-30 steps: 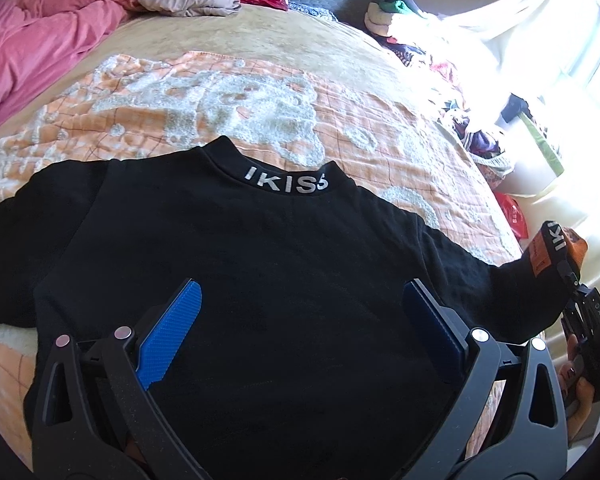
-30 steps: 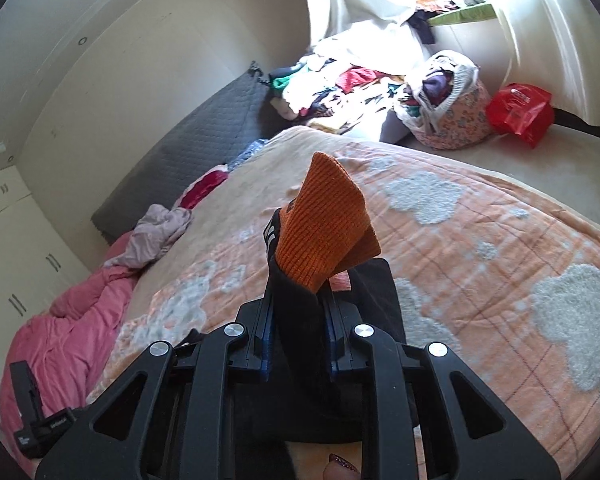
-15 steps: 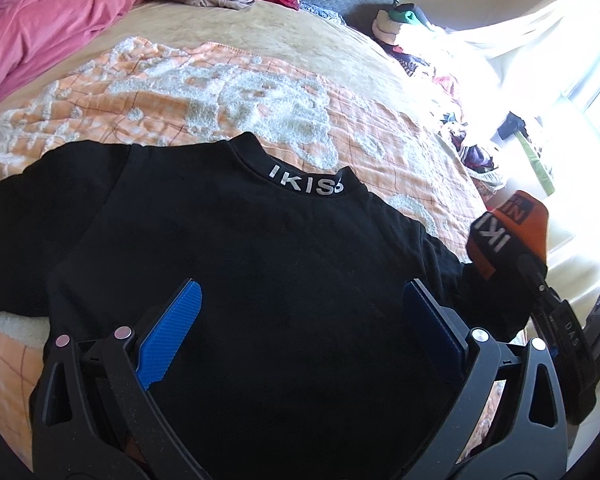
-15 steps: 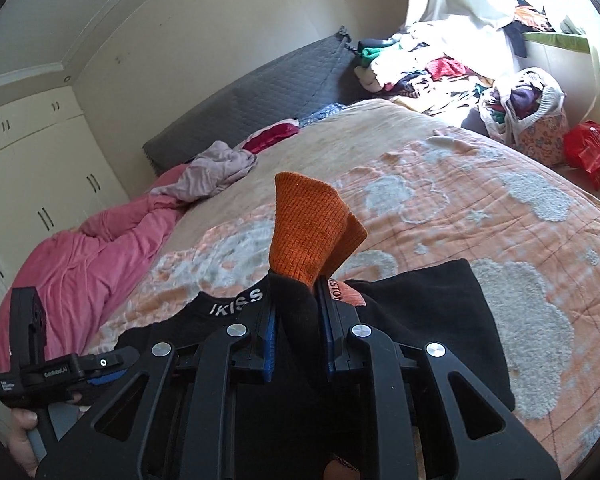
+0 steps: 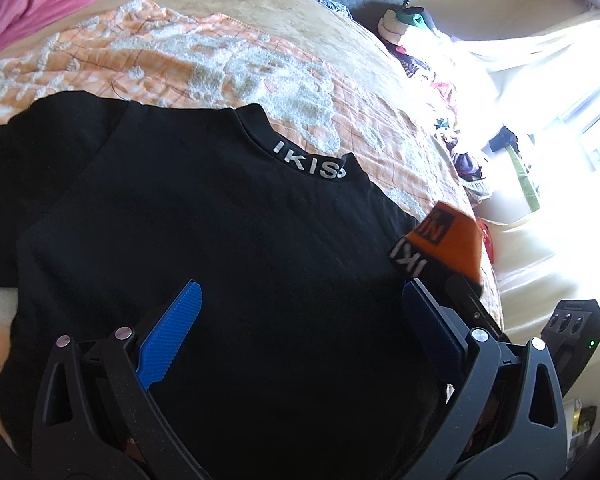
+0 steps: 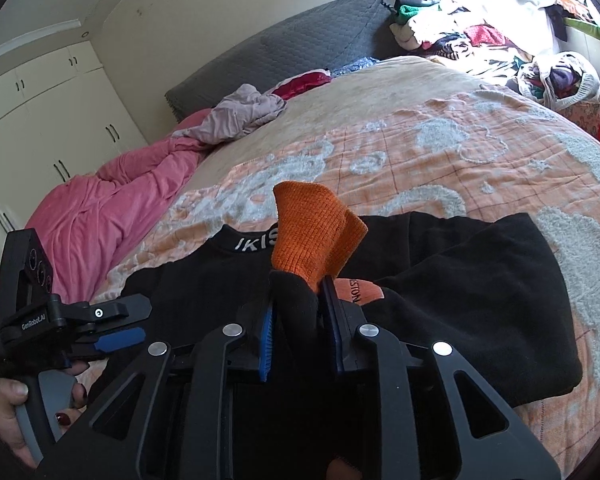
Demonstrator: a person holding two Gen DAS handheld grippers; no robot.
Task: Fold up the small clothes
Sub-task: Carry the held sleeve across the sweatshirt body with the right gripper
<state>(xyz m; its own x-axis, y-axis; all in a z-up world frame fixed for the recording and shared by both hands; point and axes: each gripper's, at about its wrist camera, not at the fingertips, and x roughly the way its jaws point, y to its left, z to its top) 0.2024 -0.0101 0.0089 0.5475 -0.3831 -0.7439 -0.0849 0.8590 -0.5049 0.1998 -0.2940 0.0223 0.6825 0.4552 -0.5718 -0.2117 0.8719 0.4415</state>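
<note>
R tool jaws opening round black sweater sleeve cuff; L tool wide.

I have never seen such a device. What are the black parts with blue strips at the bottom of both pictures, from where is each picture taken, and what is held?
There is no robot here. A person holds a hand tool with two jaws in each hand, and each tool carries a wide-angle camera that looks forward along its blue pads, so every picture shows its own tool at the bottom.

One picture is from the left gripper. Its jaws stand wide open above a black sweater spread on a bed with an orange and white quilt. Nothing is between them.

The other picture is from the right gripper. The sweater's sleeve, with its orange cuff, stands between its jaws, which are opening now; the sleeve has been brought over the body of the sweater. At the left edge you see the person's hand holding the left tool.
</note>
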